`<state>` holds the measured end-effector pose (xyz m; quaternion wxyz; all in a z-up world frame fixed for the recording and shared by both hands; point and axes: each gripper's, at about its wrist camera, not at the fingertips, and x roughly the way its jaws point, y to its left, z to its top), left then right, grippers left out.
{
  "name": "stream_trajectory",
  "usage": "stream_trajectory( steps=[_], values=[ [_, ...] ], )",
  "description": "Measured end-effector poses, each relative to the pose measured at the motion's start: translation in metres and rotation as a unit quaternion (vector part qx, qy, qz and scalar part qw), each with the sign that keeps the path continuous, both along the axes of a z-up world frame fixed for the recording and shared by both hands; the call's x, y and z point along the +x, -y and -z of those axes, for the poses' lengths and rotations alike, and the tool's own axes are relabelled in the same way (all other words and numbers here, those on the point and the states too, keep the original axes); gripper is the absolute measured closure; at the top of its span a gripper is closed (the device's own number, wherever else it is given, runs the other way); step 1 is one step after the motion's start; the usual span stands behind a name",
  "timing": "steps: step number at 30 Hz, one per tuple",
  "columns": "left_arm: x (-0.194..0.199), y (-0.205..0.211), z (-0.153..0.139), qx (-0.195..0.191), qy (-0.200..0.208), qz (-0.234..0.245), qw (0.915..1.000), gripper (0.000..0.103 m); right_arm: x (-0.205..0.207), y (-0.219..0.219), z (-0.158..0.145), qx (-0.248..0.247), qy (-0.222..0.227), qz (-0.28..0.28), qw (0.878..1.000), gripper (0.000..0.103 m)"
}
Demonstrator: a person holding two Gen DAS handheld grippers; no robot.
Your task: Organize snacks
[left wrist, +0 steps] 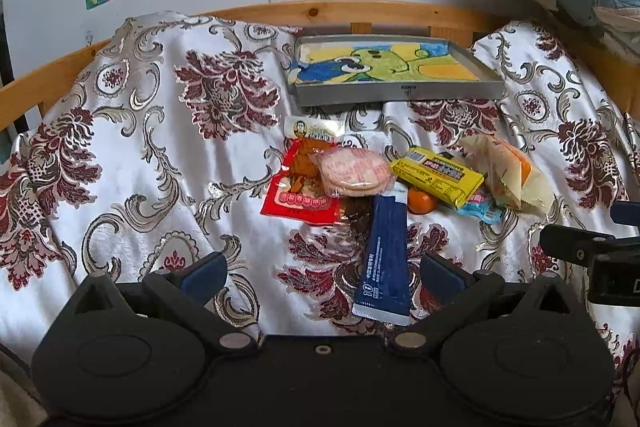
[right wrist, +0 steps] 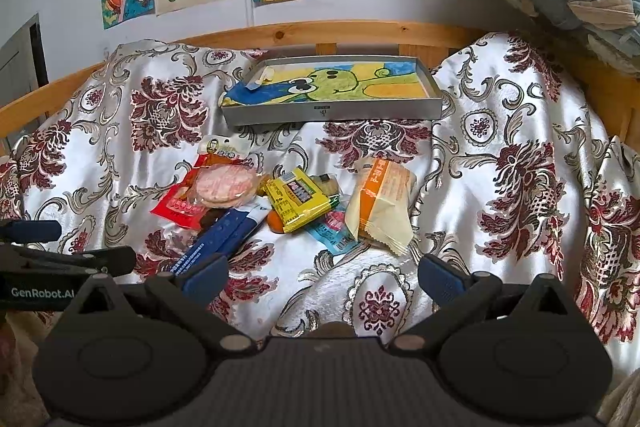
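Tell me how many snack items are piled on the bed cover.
7 visible: red packet, round cracker pack on it, blue stick pack, yellow pack, small orange beneath it, light-blue packet, cream-orange wrapper rightmost. More may be hidden underneath.

White cloth with maroon florals, grey tray, navy packet, possibly orange fruit

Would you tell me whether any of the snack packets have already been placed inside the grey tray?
No. The grey tray holds only a coloured drawing, while the snack packets all lie on the patterned cloth in front of it.
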<state>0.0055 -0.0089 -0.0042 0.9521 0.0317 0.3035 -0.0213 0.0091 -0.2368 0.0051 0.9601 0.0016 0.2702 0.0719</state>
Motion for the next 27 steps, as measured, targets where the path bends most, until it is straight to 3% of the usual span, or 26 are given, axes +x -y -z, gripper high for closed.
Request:
stream_trajectory(
  steps=[10,16,21,27],
  values=[
    [0.021,-0.001,0.003,-0.007,-0.053,0.005,0.9986,0.001,0.012,0.004,-0.014,0.001,-0.015,-0.024,1.000,0.000],
    [0.045,0.006,0.006,0.005,-0.071,0.031,0.9970,0.001,0.042,0.004,-0.013,-0.050,-0.027,-0.083,0.995,0.000],
    [0.070,0.018,0.016,0.028,-0.087,0.059,0.9941,0.001,0.063,0.006,-0.008,-0.063,-0.032,-0.078,0.994,0.000],
    [0.099,0.025,0.036,0.012,-0.142,0.087,0.9860,0.002,0.100,0.015,0.002,-0.042,-0.046,-0.060,0.996,0.000]
  ],
)
